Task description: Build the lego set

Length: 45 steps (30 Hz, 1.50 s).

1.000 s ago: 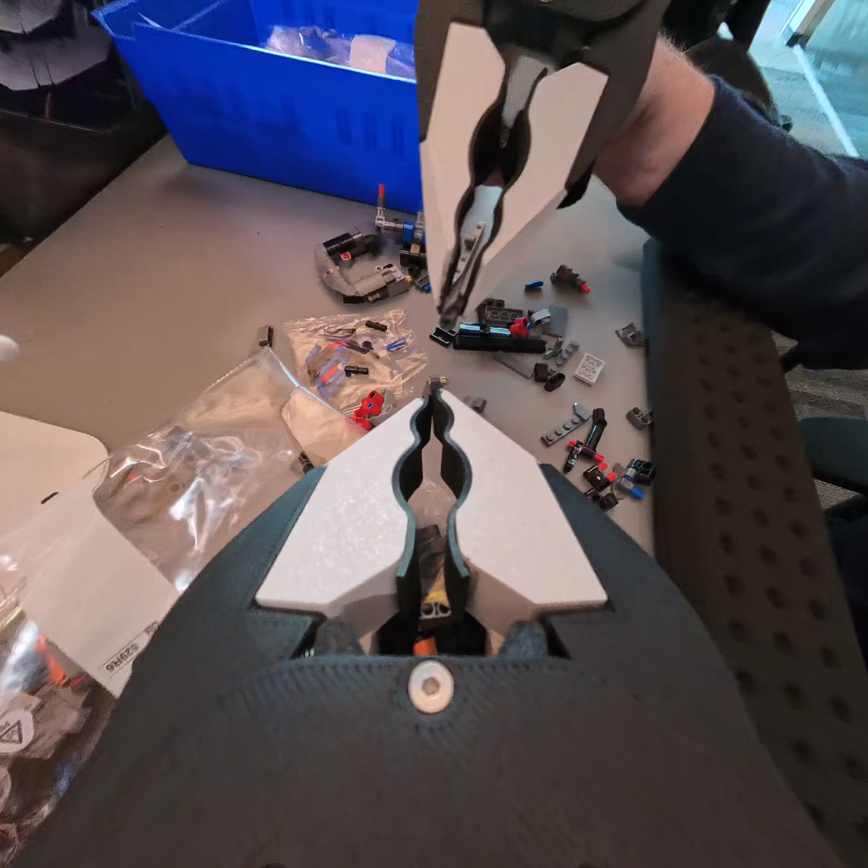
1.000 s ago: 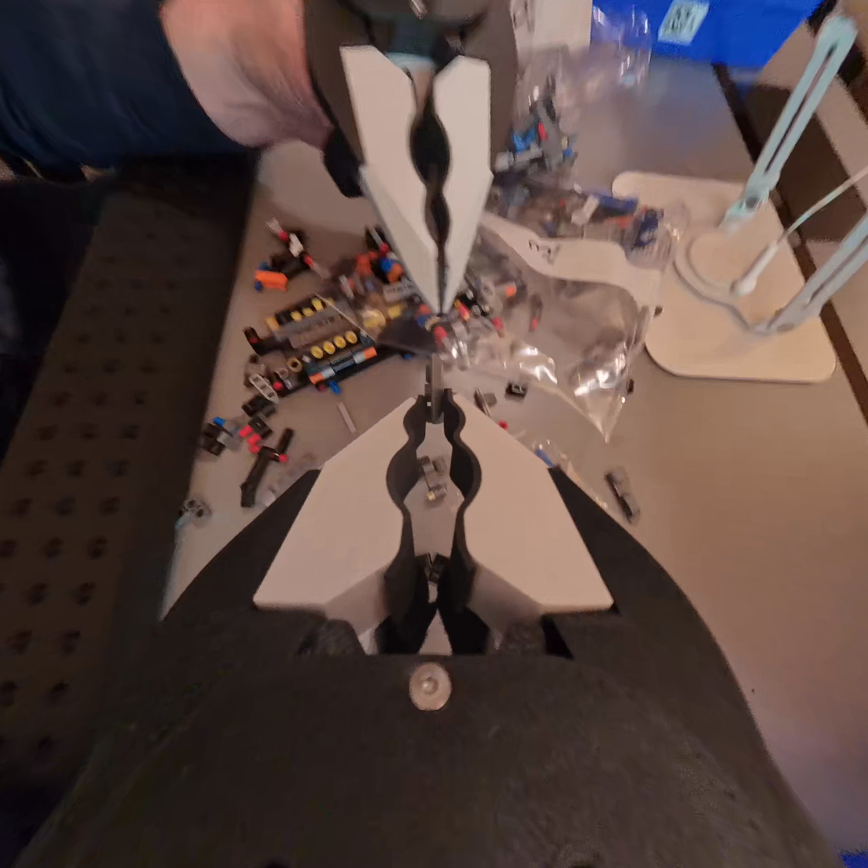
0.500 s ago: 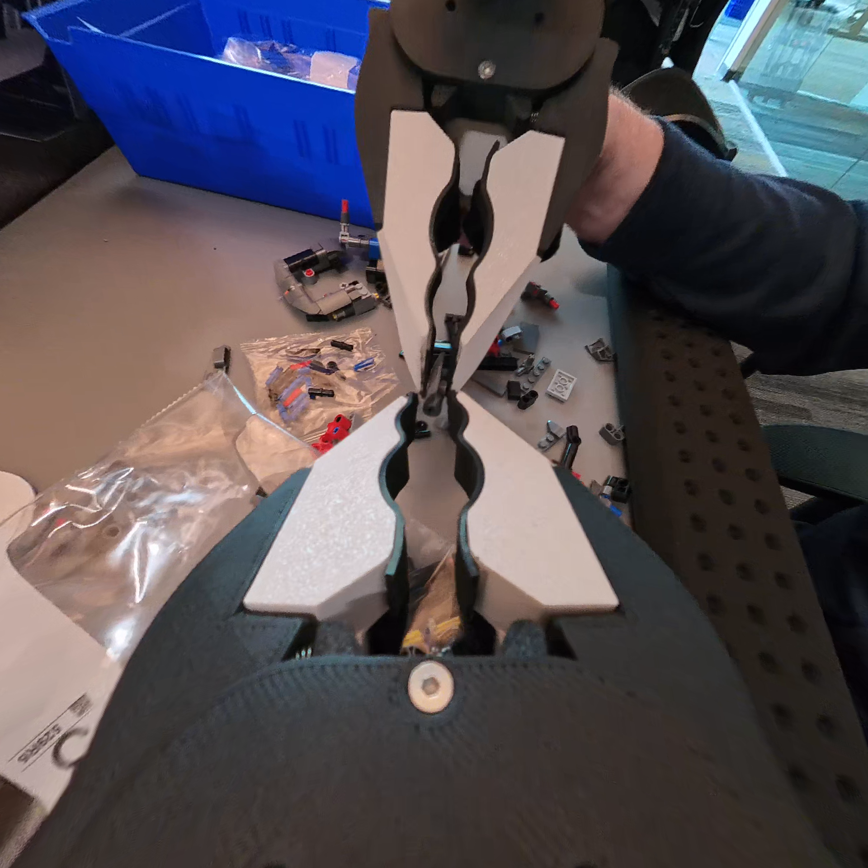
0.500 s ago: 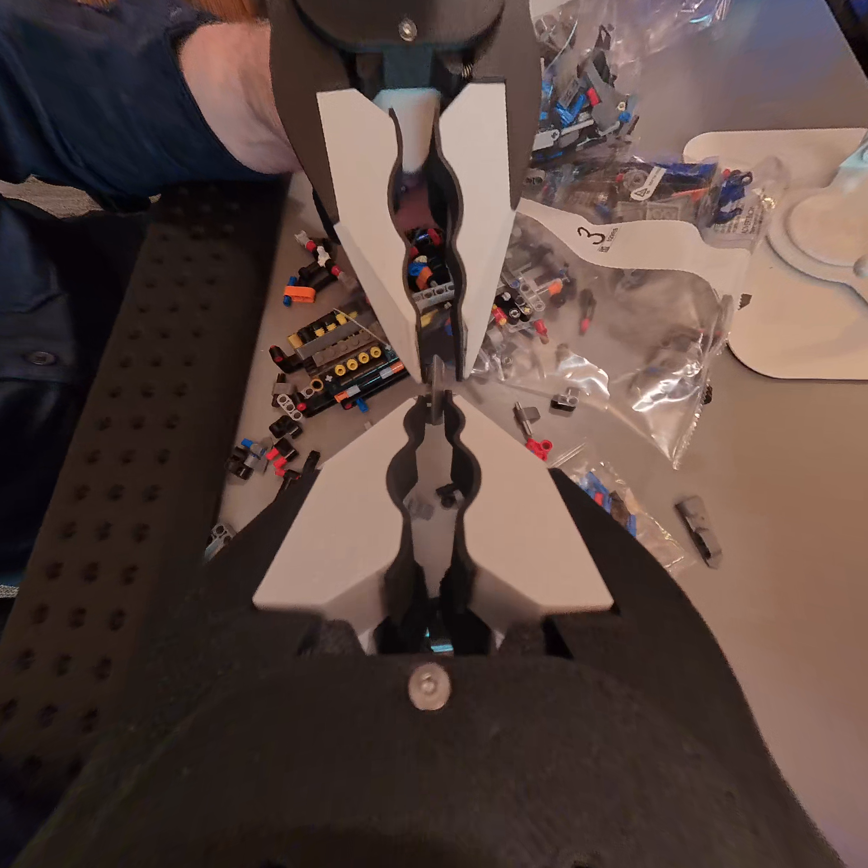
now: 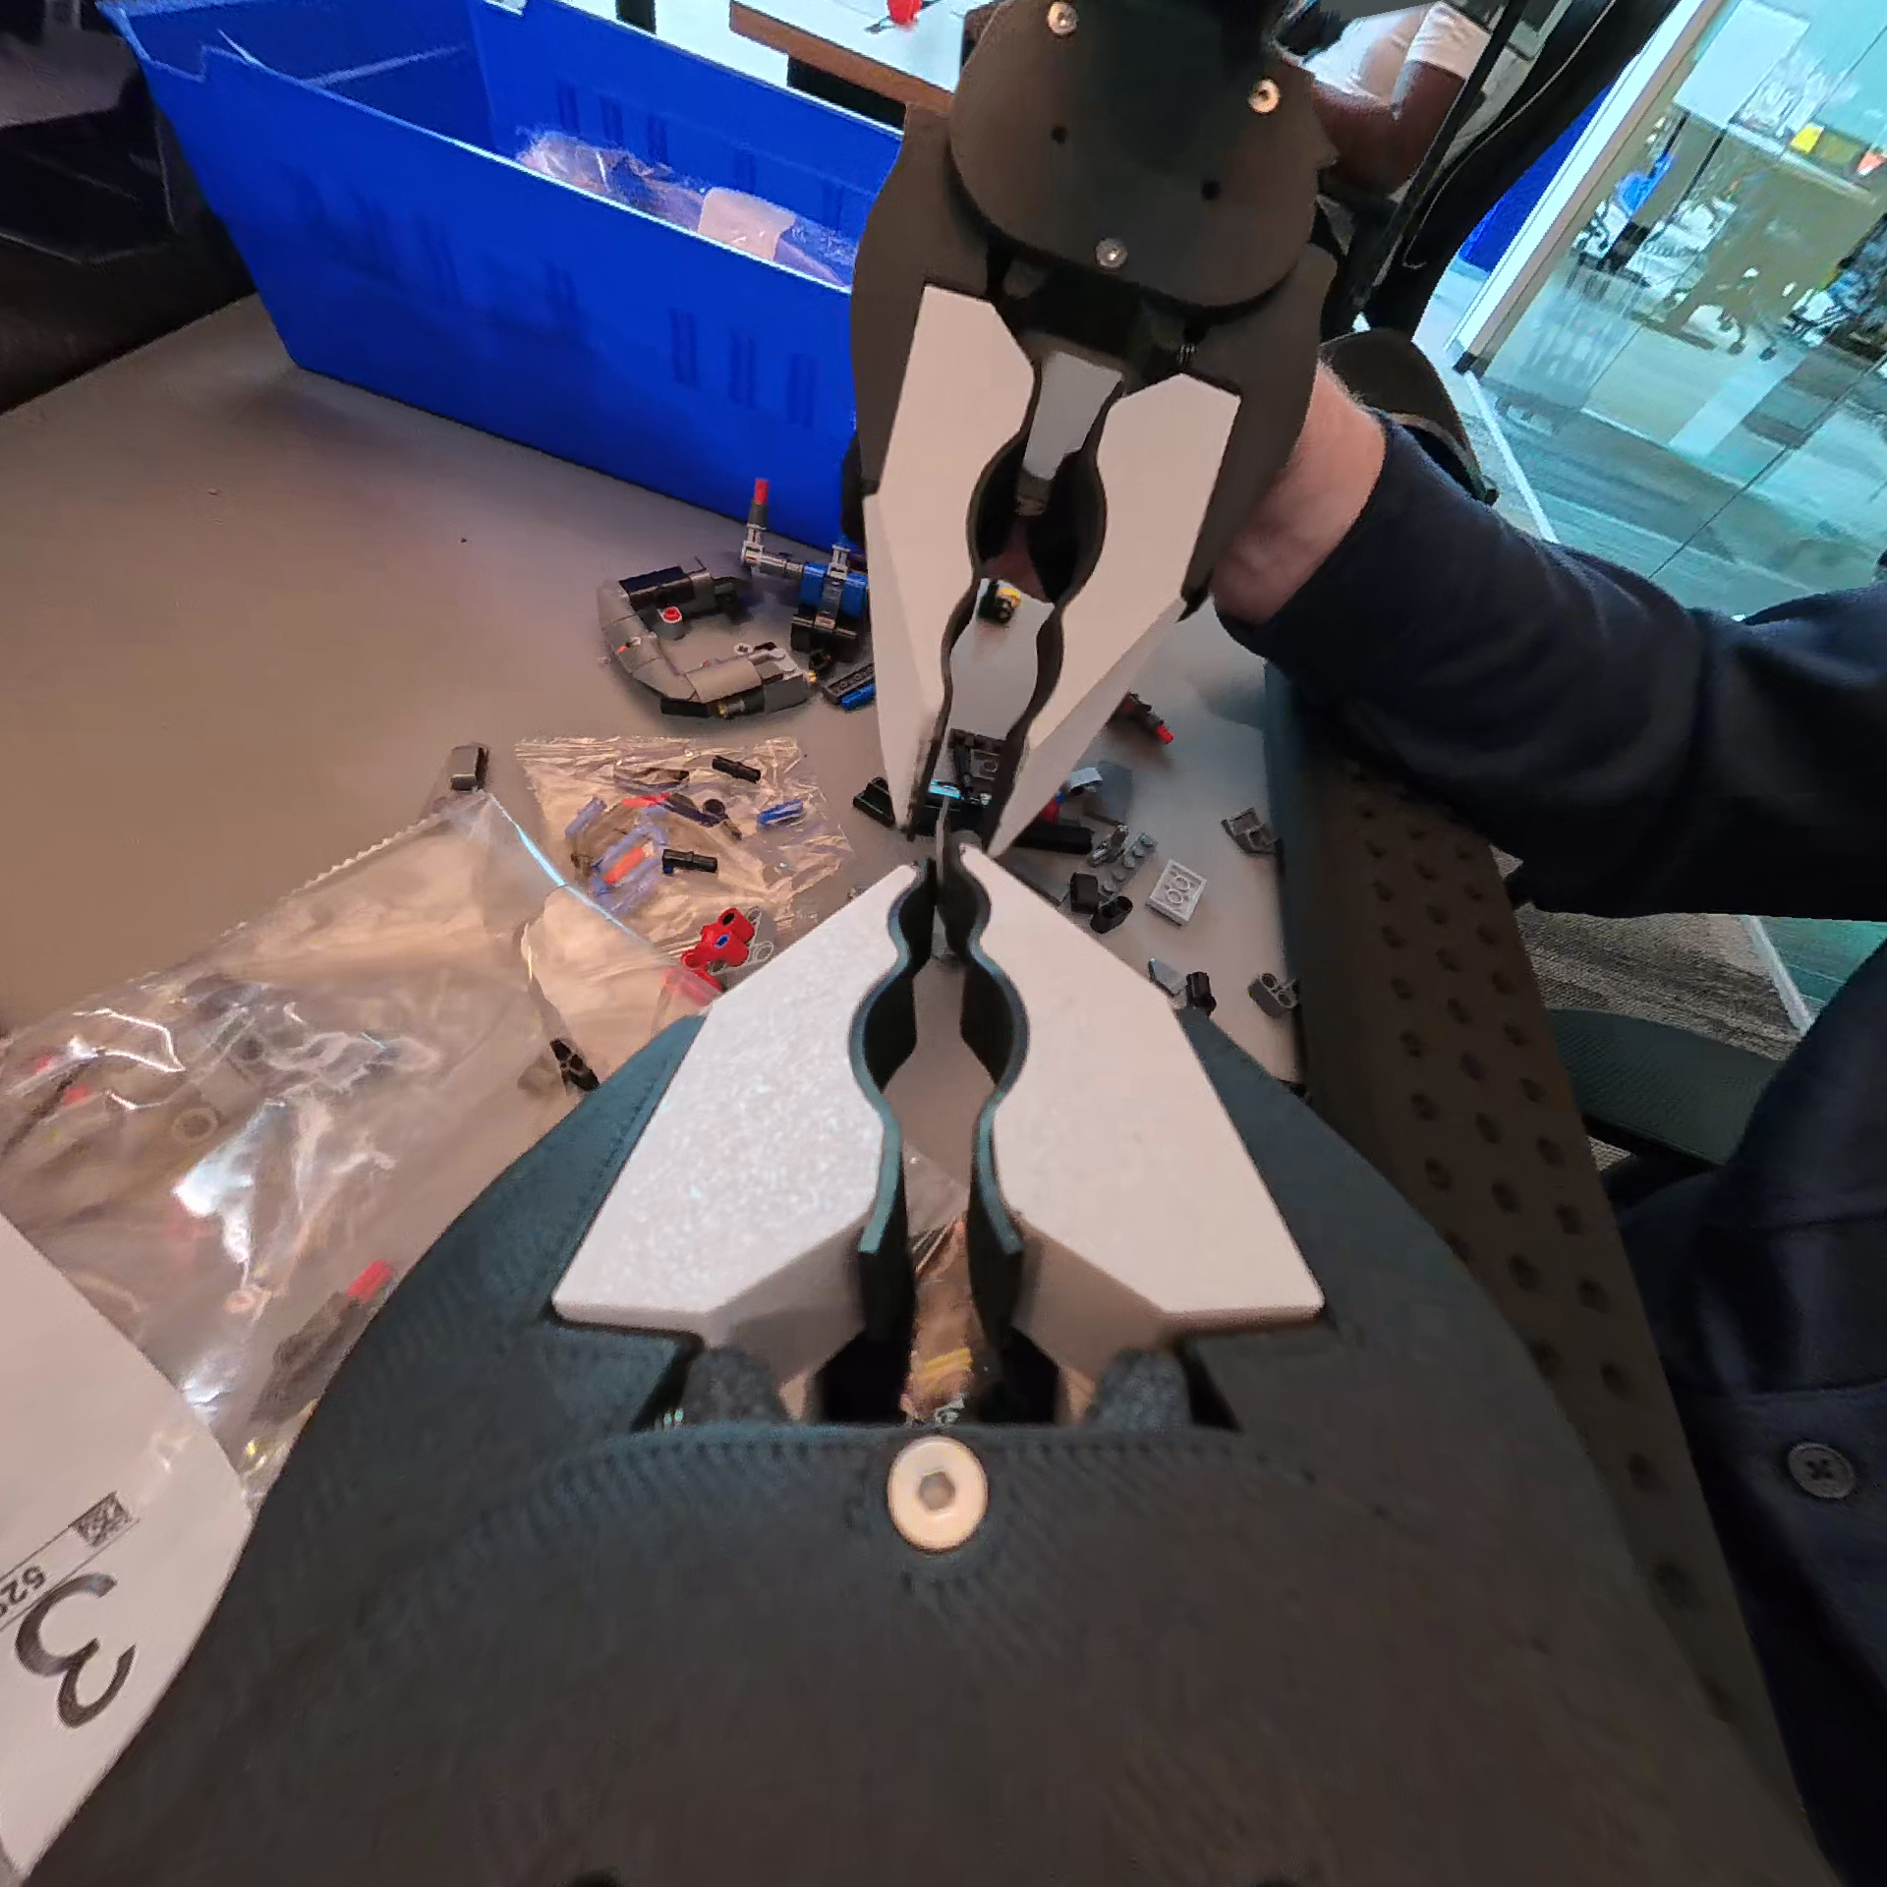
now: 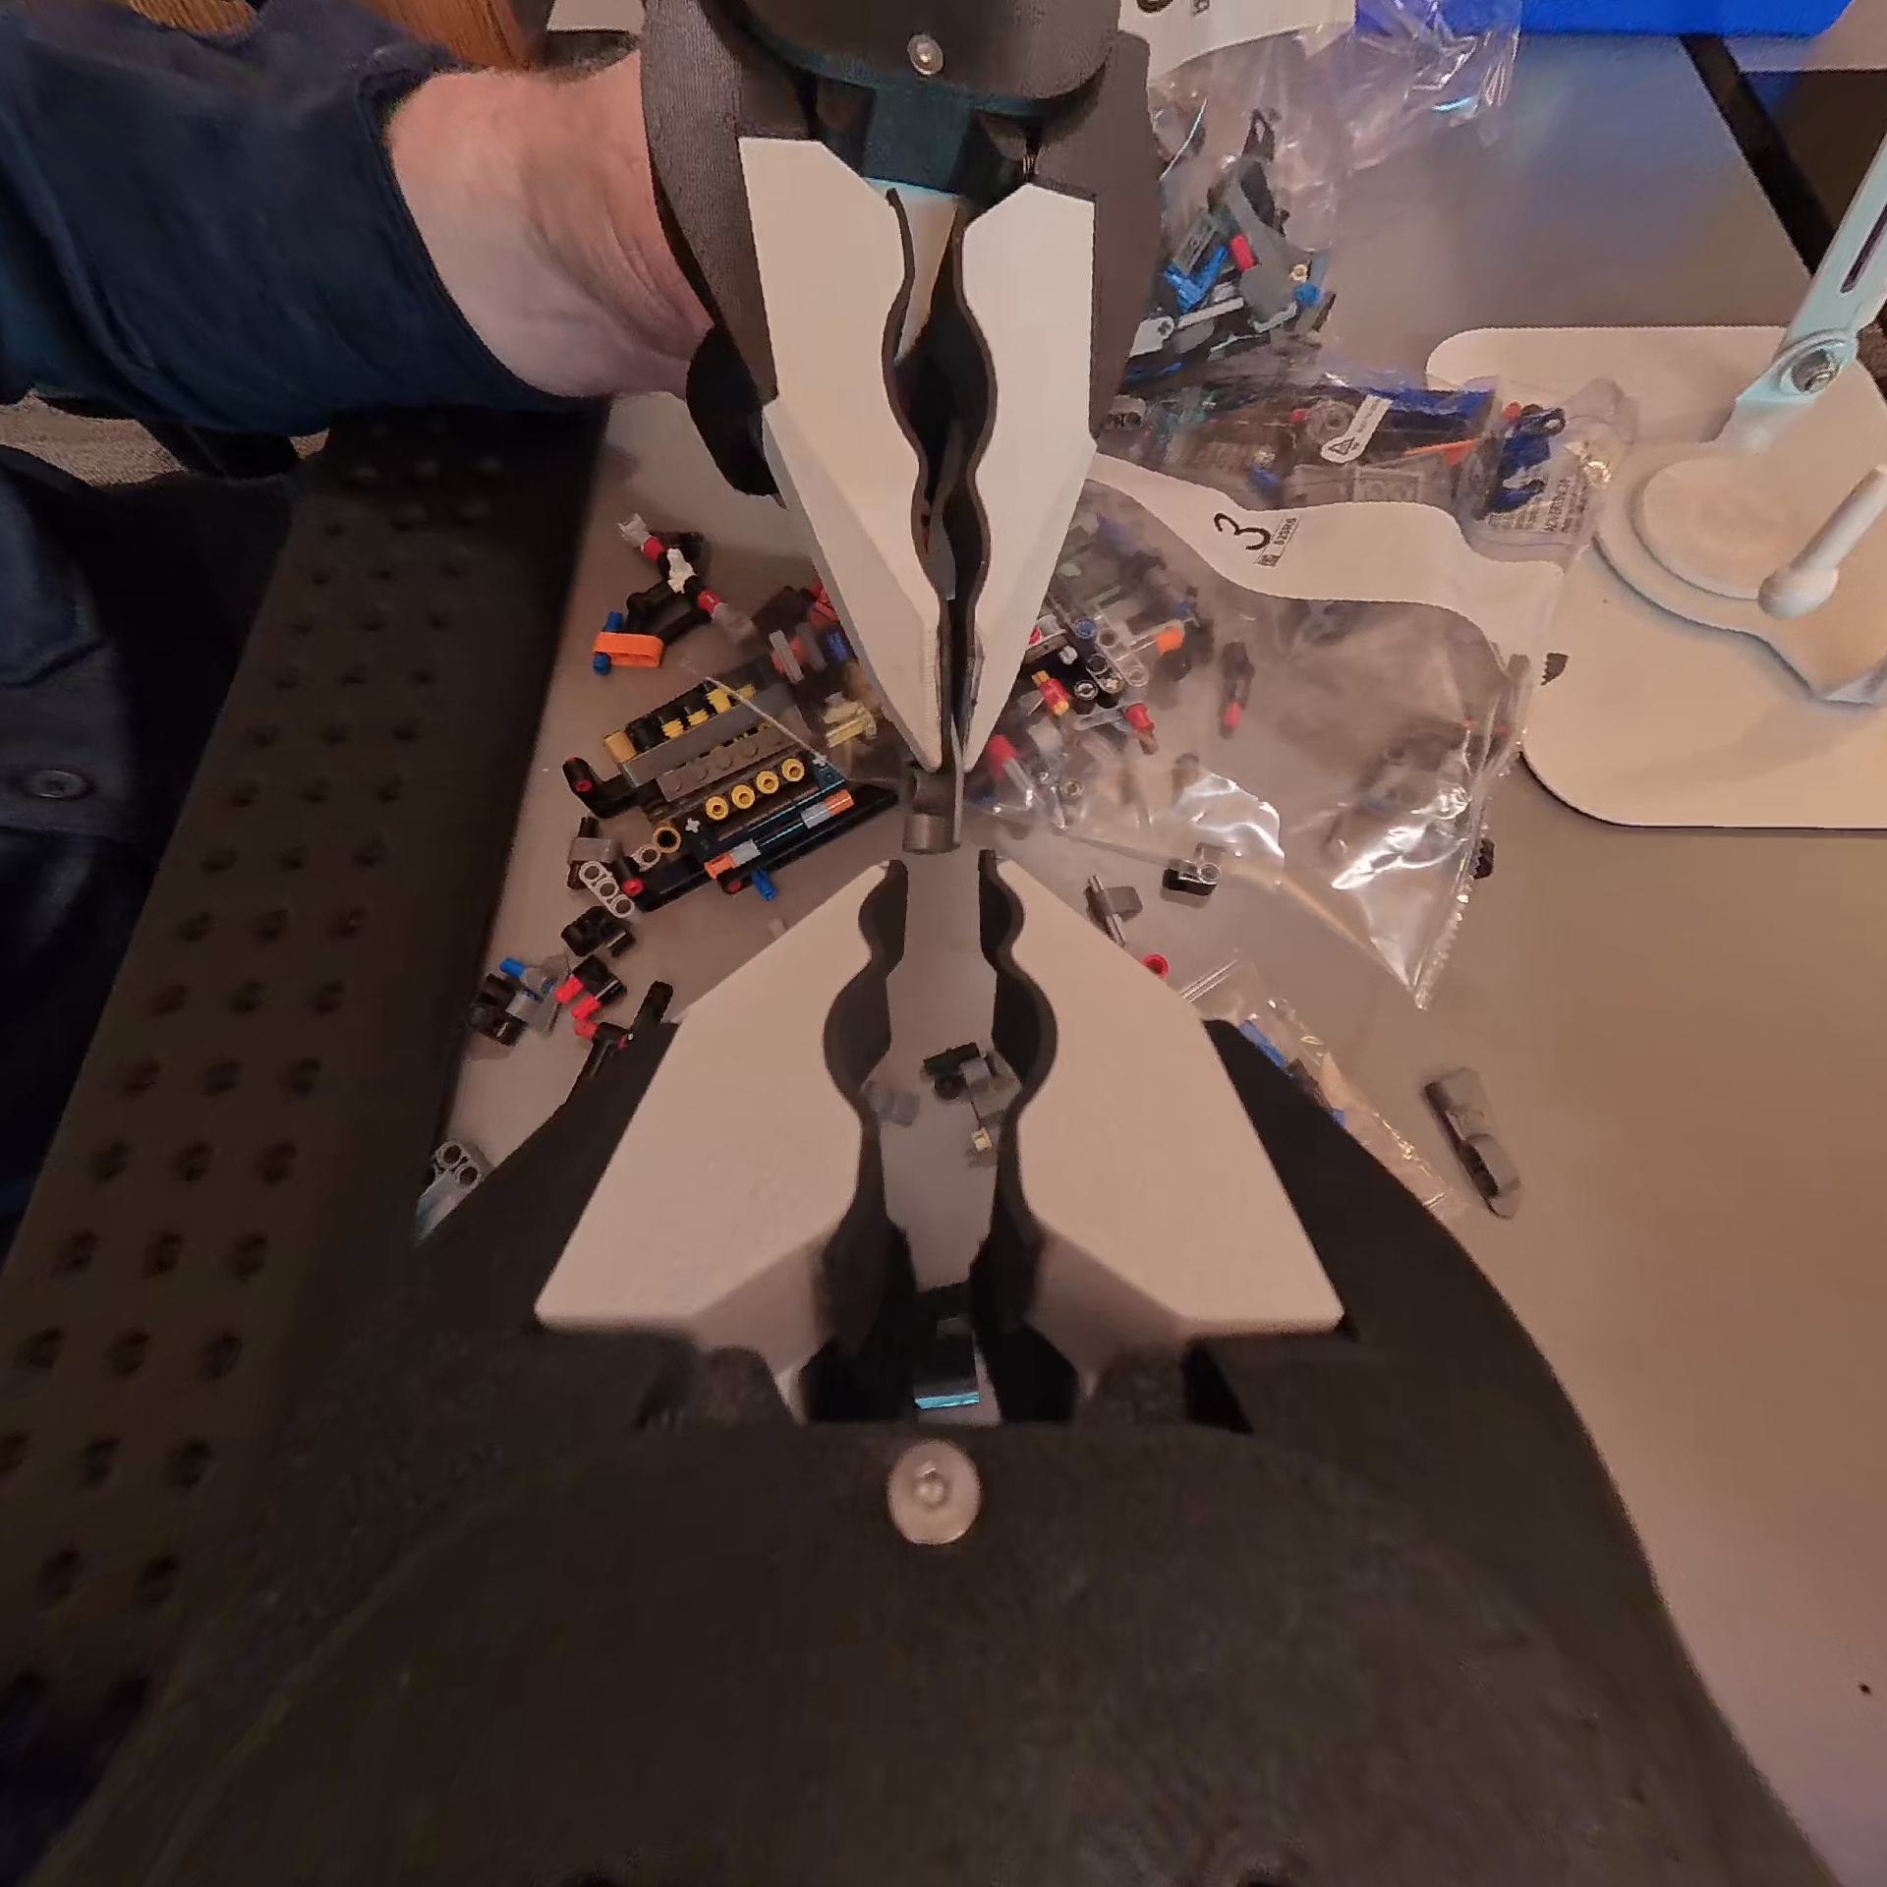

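Upright, grey piece in left claw

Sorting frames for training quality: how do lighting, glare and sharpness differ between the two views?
Left wrist view: bright daylight from the glass wall, glare on the plastic bag, edges bowed. Right wrist view: dimmer and warmer, the plastic bag glinting too, the right gripper soft near the lens.

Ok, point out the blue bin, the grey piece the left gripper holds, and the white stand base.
blue bin (image 5: 511,306), left wrist view, front wall
grey piece (image 6: 931,819), right wrist view, rounded lower end
white stand base (image 6: 1685,756), right wrist view, flat top
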Each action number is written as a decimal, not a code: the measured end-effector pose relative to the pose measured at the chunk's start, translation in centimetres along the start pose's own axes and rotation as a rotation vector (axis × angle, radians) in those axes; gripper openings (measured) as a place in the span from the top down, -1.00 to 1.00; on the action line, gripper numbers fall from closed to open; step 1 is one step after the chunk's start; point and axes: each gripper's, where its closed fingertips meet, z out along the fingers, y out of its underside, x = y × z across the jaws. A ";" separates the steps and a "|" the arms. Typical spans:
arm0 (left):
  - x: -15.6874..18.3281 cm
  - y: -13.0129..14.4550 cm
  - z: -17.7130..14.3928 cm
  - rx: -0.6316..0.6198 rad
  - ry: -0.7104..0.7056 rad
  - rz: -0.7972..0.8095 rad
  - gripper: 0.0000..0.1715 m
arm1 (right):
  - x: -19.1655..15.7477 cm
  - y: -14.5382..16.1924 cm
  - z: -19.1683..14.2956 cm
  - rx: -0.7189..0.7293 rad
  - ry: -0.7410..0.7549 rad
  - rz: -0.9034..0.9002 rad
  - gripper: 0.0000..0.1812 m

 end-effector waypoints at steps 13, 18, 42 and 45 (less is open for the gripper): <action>-3.6 2.9 -1.2 -0.231 -0.283 0.177 0.85 | 0.9 0.8 0.7 -0.047 0.044 0.014 0.94; -5.3 3.5 -2.9 -0.278 -0.374 0.167 0.73 | 1.7 1.4 0.4 -0.055 0.073 0.032 0.94; -6.1 5.2 -4.1 -0.355 -0.405 0.073 0.76 | 0.5 5.7 3.3 -0.340 0.024 0.039 0.78; -6.1 5.1 -4.0 -0.350 -0.408 0.074 0.78 | 1.8 6.3 0.7 -0.357 0.102 0.077 0.76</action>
